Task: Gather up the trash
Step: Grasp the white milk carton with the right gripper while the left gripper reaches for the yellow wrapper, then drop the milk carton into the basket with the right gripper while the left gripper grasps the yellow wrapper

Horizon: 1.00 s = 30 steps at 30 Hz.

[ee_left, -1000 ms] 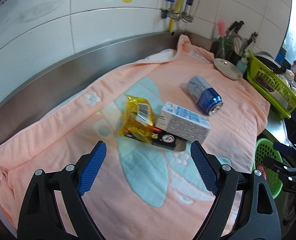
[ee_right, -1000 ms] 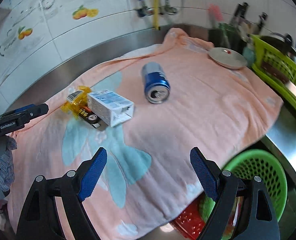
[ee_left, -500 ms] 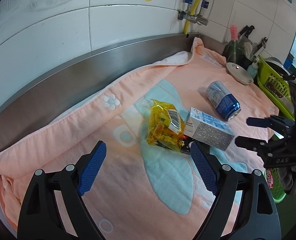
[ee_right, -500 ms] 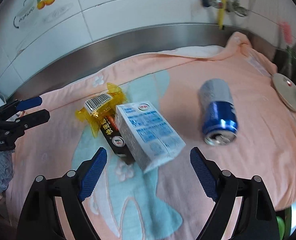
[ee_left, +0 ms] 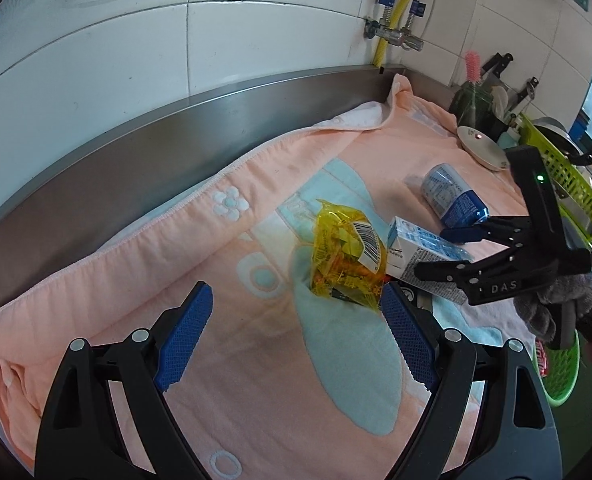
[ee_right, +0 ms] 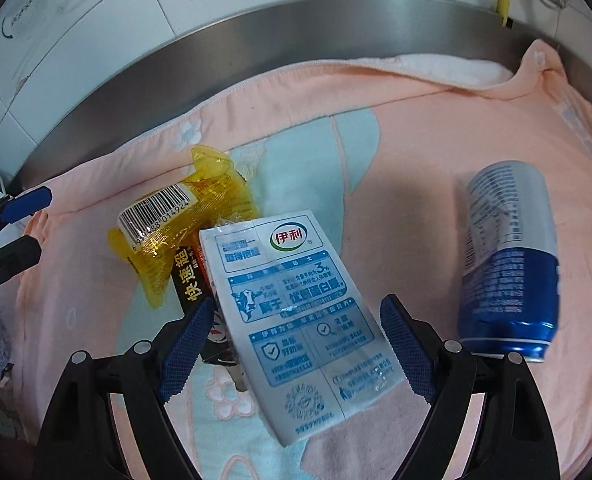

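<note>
A pink towel (ee_left: 255,380) covers the steel counter. On it lie a yellow wrapper (ee_left: 344,256) with a barcode, a white-and-blue milk carton (ee_right: 296,304) that rests partly on a black packet (ee_right: 189,284), and a dented blue can (ee_right: 508,264) on its side. My left gripper (ee_left: 296,332) is open over bare towel, with the yellow wrapper just ahead of its right finger. My right gripper (ee_right: 296,342) is open and points steeply down. The carton lies between its pads, and neither pad presses on it. In the left wrist view the right gripper (ee_left: 446,252) hangs over the milk carton (ee_left: 420,248).
A steel backsplash (ee_left: 175,140) and a tiled wall run behind the towel. A white plate (ee_left: 480,146), a knife holder and a green dish rack (ee_left: 564,184) stand at the far right. A green basket (ee_left: 560,364) sits below the counter's right edge.
My right gripper has swung left and down across the towel, from near the basket to over the carton. My left gripper has drifted a little and the right gripper has come into its view.
</note>
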Motion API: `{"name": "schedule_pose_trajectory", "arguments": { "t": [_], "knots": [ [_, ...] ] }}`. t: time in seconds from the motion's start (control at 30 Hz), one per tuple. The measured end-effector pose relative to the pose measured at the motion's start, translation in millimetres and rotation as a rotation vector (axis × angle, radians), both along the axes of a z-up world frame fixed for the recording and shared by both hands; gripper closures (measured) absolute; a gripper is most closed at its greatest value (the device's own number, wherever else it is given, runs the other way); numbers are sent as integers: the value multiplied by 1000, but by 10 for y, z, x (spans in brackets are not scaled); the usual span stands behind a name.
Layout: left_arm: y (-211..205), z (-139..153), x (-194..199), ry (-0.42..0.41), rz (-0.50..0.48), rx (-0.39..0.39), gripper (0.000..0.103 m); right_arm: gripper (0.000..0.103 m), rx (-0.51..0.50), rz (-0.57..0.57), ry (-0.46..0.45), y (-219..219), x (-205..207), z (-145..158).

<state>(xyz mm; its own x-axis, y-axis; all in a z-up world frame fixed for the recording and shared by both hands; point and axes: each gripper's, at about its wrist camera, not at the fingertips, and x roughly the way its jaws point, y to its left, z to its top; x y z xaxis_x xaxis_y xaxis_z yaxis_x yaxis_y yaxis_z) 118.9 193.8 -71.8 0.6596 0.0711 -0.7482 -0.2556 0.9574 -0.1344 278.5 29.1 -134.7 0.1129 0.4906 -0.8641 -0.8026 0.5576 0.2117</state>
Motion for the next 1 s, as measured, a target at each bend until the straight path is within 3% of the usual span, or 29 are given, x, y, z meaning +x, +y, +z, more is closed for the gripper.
{"name": "schedule_pose_trajectory", "arguments": {
  "t": [0.13,0.43,0.93,0.97,1.0],
  "knots": [
    [-42,-26,36,10,-18,1,19,22,8,3,48,57,47,-72],
    [-190,-33,243,9,-78,-5,19,32,49,-24,29,-77,-151,76],
    [-262,-388,916,127,-87,-25,19,33,179,-295,-2,-948,-602,362],
    [-263,-424,944,137,-91,-27,20,33,174,-314,-9,-1011,-641,367],
    [-265,-455,963,145,-97,-27,27,33,170,-329,-15,-1066,-678,372]
  ]
}}
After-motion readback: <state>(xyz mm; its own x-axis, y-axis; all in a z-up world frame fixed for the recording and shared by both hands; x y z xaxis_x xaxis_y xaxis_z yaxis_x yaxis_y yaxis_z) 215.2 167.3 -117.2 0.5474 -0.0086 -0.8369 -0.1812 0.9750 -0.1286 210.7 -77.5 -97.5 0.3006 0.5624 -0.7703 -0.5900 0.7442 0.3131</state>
